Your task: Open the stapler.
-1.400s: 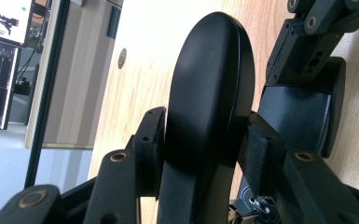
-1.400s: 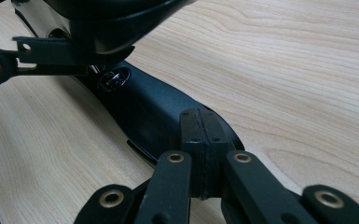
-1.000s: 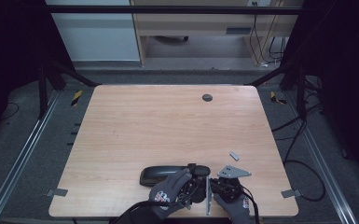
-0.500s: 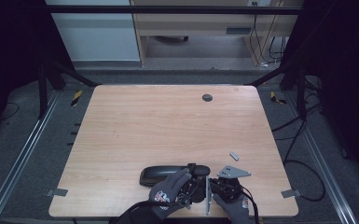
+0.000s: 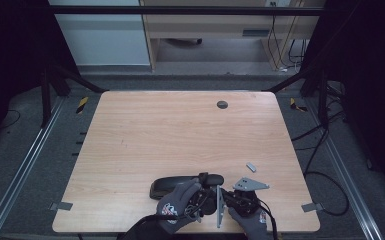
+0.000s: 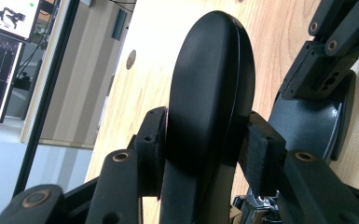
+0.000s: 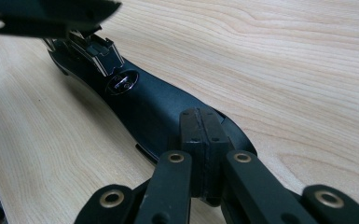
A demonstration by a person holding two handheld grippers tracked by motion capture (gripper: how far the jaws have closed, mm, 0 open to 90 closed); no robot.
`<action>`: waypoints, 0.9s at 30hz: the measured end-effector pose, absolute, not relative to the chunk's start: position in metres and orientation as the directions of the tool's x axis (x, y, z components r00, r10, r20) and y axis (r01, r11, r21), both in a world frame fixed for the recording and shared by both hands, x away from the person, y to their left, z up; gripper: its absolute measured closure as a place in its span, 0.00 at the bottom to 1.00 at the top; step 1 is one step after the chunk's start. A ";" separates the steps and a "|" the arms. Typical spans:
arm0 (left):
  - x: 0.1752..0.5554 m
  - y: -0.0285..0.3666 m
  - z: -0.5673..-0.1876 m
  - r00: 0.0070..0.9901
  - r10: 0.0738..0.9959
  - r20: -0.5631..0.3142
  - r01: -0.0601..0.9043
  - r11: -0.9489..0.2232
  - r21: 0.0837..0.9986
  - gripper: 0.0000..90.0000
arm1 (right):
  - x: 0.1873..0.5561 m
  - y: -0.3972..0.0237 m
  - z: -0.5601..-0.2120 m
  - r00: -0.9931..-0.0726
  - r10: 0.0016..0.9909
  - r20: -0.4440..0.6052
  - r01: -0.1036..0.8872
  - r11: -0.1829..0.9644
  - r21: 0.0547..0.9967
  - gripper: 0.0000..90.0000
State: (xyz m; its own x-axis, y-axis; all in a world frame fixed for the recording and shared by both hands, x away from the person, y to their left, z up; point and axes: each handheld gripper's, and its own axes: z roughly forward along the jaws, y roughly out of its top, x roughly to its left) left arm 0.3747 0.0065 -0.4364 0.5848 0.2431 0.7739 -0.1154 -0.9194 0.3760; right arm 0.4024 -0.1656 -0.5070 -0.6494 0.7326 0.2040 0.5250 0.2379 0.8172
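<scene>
A black stapler (image 5: 172, 184) lies near the table's front edge with its top cover swung up. My left gripper (image 6: 203, 144) is shut on that rounded black cover (image 6: 210, 84), one pad on each side. The stapler's base (image 7: 144, 102) lies flat on the wood, and its metal staple channel (image 7: 93, 49) is exposed at the far end. My right gripper (image 7: 204, 140) is shut, pads together with nothing between them. Its tips rest against the near end of the base. In the high view both gloved hands sit side by side, left gripper (image 5: 202, 192) and right gripper (image 5: 232, 197).
A small grey piece (image 5: 251, 166) lies on the wooden table (image 5: 180, 135) just right of the hands. A dark round grommet (image 5: 222, 104) sits near the far edge. Dark frame rails and cables surround the table.
</scene>
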 end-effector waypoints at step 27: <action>0.373 0.029 -0.412 0.576 0.348 0.740 -0.102 -0.868 0.487 0.63 | 0.402 -0.165 -0.507 -0.648 0.733 0.206 0.525 0.234 0.818 1.00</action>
State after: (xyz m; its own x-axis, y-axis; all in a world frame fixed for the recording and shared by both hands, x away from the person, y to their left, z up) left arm 0.3731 0.0293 -0.4121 0.5755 0.3480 0.7400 -0.1016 -0.8675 0.4869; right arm 0.4018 -0.1655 -0.5073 -0.6485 0.7328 0.2061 0.5247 0.2341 0.8185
